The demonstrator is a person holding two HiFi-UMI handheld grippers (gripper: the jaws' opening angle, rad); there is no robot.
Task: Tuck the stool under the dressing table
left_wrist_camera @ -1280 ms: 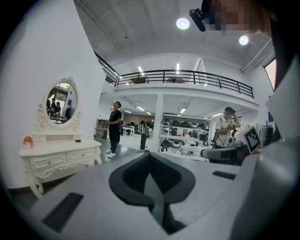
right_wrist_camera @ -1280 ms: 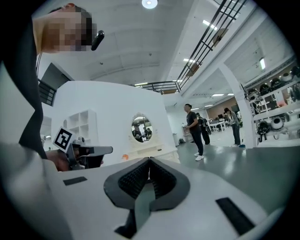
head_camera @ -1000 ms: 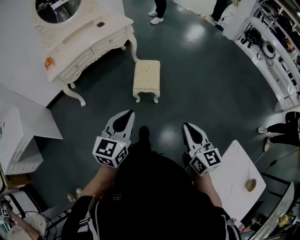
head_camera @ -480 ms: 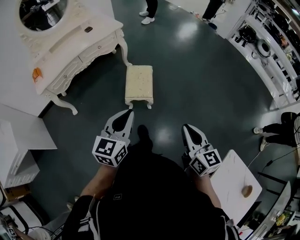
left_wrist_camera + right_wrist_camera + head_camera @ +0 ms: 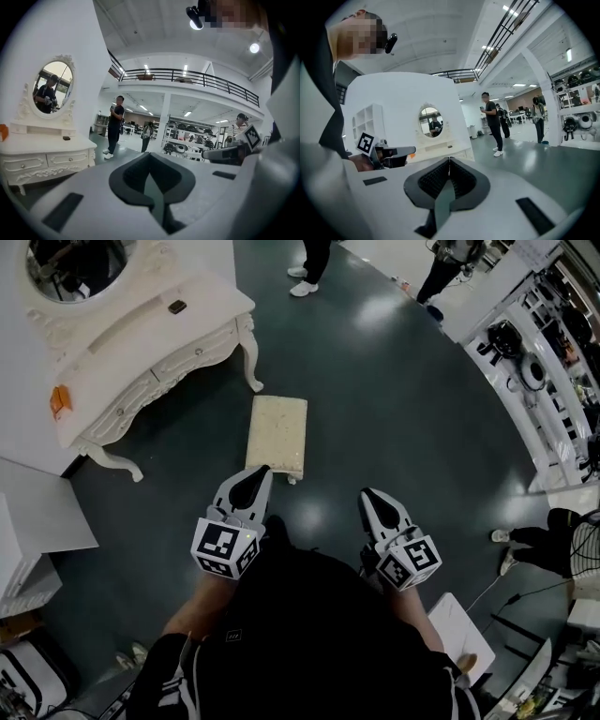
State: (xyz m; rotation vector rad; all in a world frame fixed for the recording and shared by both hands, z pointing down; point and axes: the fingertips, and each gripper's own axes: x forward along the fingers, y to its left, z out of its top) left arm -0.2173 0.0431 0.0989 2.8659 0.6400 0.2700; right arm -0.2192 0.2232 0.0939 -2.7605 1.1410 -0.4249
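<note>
Cream rectangular stool (image 5: 277,435), padded speckled top; left claw (image 5: 262,471), right claw (image 5: 368,495) both clenched, empty

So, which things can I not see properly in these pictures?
- Stool: in the head view its legs are mostly hidden under its own seat. It is not visible in either gripper view.
- Dressing table: in the head view its mirror is cut off by the top edge.
- Small dark item on it: too small to identify.
</note>
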